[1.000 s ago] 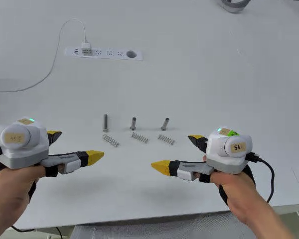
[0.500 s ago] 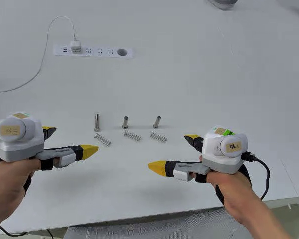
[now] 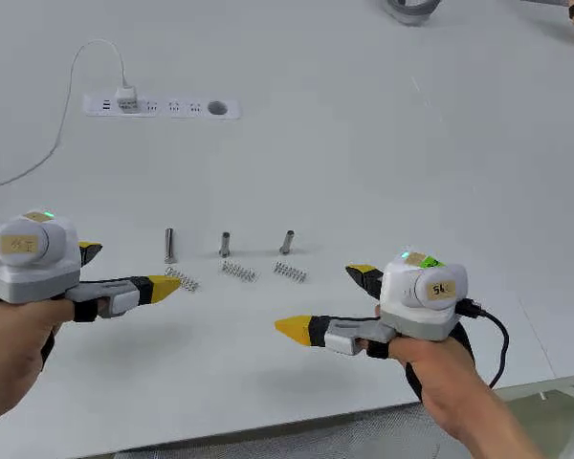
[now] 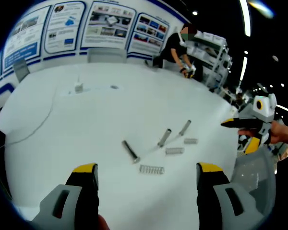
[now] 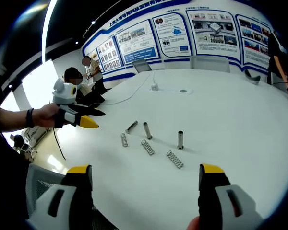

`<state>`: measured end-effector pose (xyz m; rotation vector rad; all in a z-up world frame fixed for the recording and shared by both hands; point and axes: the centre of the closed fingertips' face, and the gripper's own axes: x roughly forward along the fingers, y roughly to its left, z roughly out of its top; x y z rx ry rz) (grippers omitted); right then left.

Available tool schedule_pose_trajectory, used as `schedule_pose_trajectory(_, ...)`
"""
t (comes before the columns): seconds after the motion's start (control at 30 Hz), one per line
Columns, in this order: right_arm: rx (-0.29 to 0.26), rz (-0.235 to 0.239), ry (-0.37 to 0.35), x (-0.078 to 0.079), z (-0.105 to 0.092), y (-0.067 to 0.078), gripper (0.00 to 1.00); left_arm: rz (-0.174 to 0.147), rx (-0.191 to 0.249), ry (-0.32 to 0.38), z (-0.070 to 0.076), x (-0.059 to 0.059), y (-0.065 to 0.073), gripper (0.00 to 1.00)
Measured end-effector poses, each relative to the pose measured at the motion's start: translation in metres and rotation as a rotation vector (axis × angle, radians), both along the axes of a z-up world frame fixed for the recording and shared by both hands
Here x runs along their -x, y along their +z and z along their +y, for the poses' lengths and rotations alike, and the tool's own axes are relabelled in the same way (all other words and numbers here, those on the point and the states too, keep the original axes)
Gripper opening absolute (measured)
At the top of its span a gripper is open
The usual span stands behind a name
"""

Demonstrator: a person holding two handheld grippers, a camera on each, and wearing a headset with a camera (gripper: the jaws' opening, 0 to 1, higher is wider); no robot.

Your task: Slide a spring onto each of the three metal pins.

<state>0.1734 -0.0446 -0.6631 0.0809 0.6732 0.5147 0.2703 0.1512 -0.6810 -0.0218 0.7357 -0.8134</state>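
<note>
left gripper (image 3: 134, 268): fingers spread, empty, 8 o'clock of row | three short grey metal pins (image 3: 225, 244): mid white surface (image 3: 364, 143), all bare | three small coiled wire springs (image 3: 237, 272): loose, about 5 o'clock of pins | right gripper (image 3: 323, 299): fingers spread, empty, 5 o'clock of row | progress: 0 of 3 done, judged not yet begun

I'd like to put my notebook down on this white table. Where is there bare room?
The widest bare stretch lies between the power strip and the row of three pins. The right side of the table, beyond the pins, is bare too. It is crowded in front: the springs lie by the pins, flanked by the left claw and right claw.
</note>
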Motion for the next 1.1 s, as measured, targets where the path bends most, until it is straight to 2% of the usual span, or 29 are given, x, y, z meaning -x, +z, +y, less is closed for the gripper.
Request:
schedule_pose_trajectory(0.3,-0.004,0.009,0.009,0.001,0.003,-0.002,0.93,0.004,0.006,0.005,-0.009,-0.013,-0.002,0.84)
schedule_pose_trajectory(0.57,-0.012,0.012,0.013,0.001,0.006,-0.002,0.93,0.017,0.0,0.008,-0.014,-0.021,-0.01,0.81)
schedule_pose_trajectory(0.67,-0.011,0.016,0.013,0.001,0.006,-0.003,0.93,0.011,-0.005,0.015,-0.015,-0.026,-0.012,0.78)
schedule_pose_trajectory(1.1,-0.018,0.027,0.008,0.004,0.007,-0.006,0.92,0.057,-0.014,0.045,-0.024,-0.04,-0.036,0.72)
